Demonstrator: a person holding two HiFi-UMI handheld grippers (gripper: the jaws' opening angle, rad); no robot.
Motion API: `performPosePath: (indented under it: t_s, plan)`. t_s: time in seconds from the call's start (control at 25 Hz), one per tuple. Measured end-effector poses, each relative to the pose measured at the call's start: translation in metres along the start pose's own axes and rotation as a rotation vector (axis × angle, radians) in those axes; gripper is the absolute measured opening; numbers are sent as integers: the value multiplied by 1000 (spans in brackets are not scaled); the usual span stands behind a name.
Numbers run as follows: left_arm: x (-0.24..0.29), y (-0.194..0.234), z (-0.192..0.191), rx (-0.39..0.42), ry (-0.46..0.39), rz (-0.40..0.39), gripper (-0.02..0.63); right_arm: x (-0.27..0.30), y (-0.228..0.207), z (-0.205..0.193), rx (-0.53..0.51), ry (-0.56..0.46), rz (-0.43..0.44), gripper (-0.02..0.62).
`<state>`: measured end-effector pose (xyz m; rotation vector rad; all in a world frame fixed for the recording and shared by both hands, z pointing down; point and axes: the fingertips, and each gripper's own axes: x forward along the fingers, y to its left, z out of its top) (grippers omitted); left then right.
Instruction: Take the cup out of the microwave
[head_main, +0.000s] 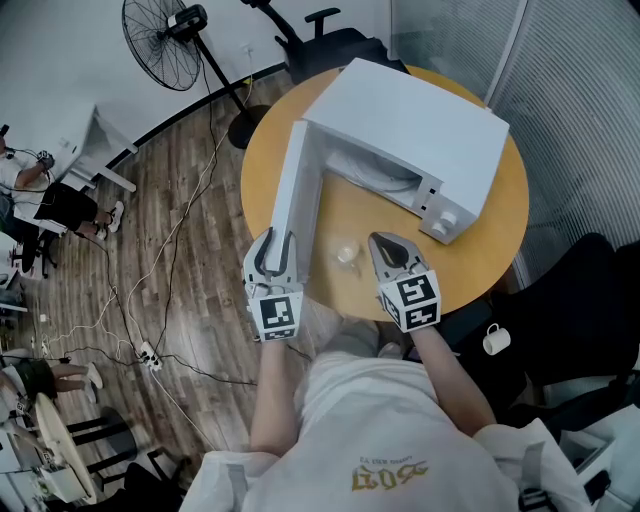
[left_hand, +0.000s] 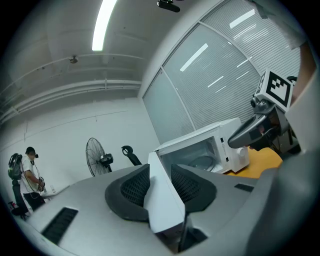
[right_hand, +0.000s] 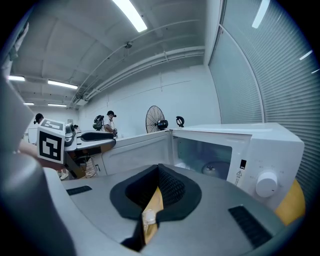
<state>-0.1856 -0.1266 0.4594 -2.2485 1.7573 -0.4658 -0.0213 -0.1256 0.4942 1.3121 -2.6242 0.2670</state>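
One firm grip: left gripper (head_main: 272, 246) bites the microwave door (head_main: 299, 188); right gripper (head_main: 386, 246) shows jaws together (nothing between), cup (head_main: 347, 252) on the table (head_main: 500, 235) just left of it.

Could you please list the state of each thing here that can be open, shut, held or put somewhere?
microwave: stands on the table, cavity open.
microwave door: open, swung wide.
cup: outside the microwave, on the table in front of it.
left hand-held gripper: shut on the door's edge.
right hand-held gripper: shut, the cup not in it.
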Motion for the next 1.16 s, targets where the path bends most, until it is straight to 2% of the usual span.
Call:
performPosePath:
  t_s: [0.84,1.16]
  plan:
    - [1,0,-2,6,5,-8,146,3,1,-9,28,19,6,12]
    - [2,0,0,4,0,-8,146,4,-3,-6,49,-9,3,12]
